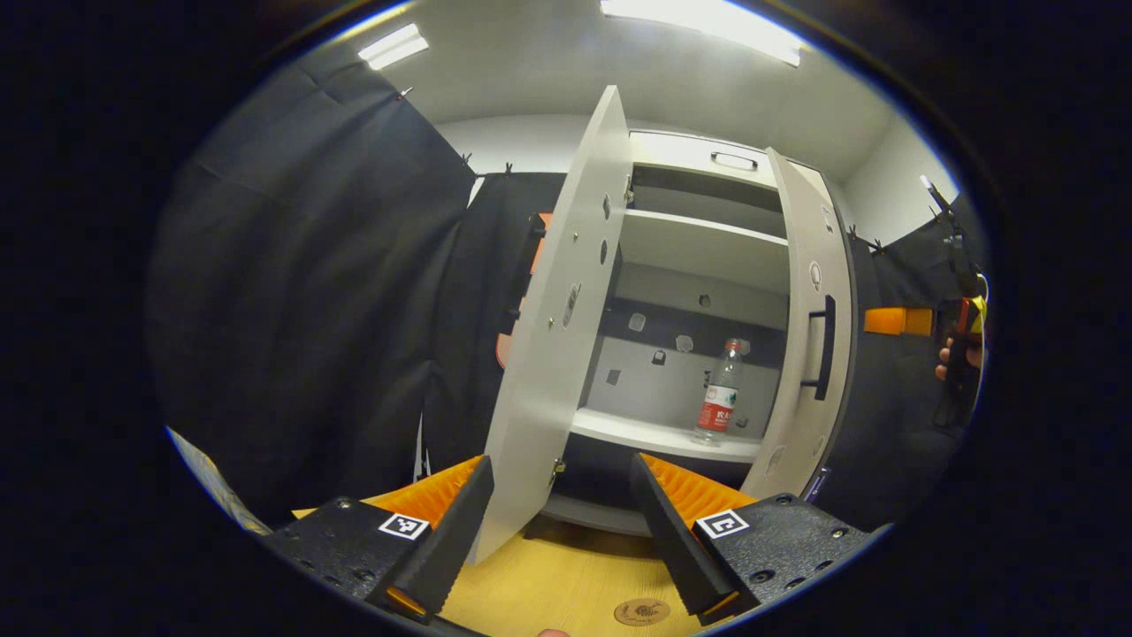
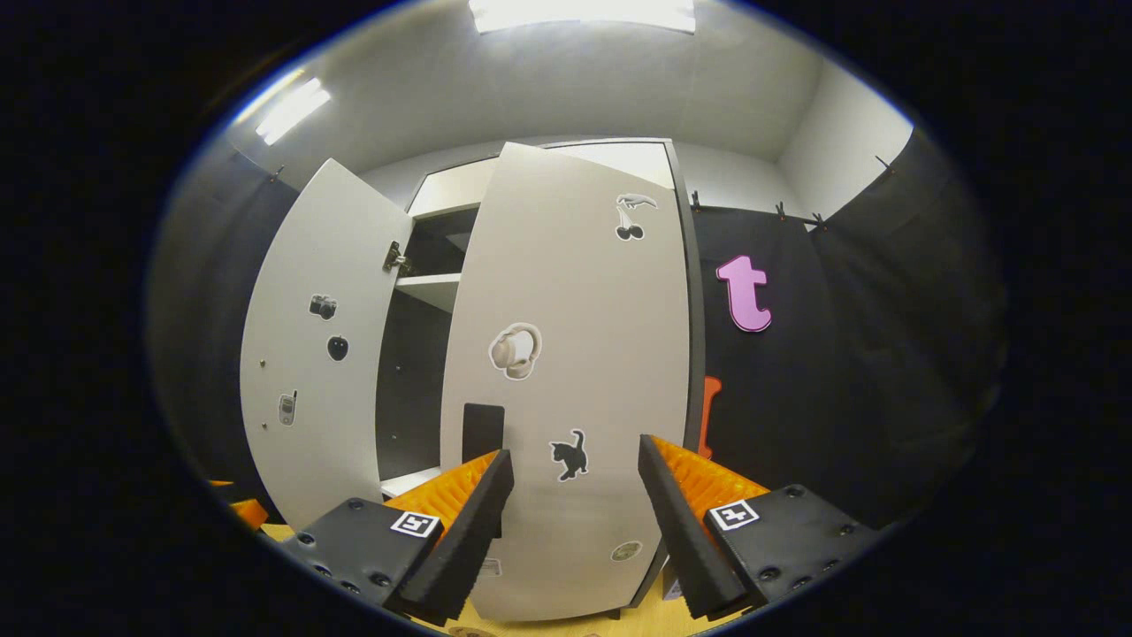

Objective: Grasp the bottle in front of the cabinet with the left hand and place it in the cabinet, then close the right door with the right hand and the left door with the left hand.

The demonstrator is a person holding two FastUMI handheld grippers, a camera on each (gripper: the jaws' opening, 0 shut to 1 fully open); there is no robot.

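A clear plastic bottle [image 1: 718, 394] with a red label and red cap stands upright on a shelf inside the white cabinet [image 1: 699, 248], toward its right side. My left gripper [image 1: 562, 464] is open and holds nothing, hanging low in front of the cabinet, well short of the bottle. The left door [image 1: 557, 336] swings out toward me, edge-on. The right door [image 1: 809, 327] with its black handle [image 1: 824, 345] stands partly open. In the right gripper view, my right gripper [image 2: 575, 451] is open, close before the right door's stickered outer face [image 2: 566, 372], beside its handle [image 2: 484, 433].
A light wooden surface [image 1: 566, 575] with a small round disc [image 1: 641, 610] lies below the cabinet. Black cloth walls [image 1: 309, 310] stand on both sides. At the far right a hand [image 1: 959, 358] holds the other gripper. The left door's inner face [image 2: 318, 354] carries small stickers.
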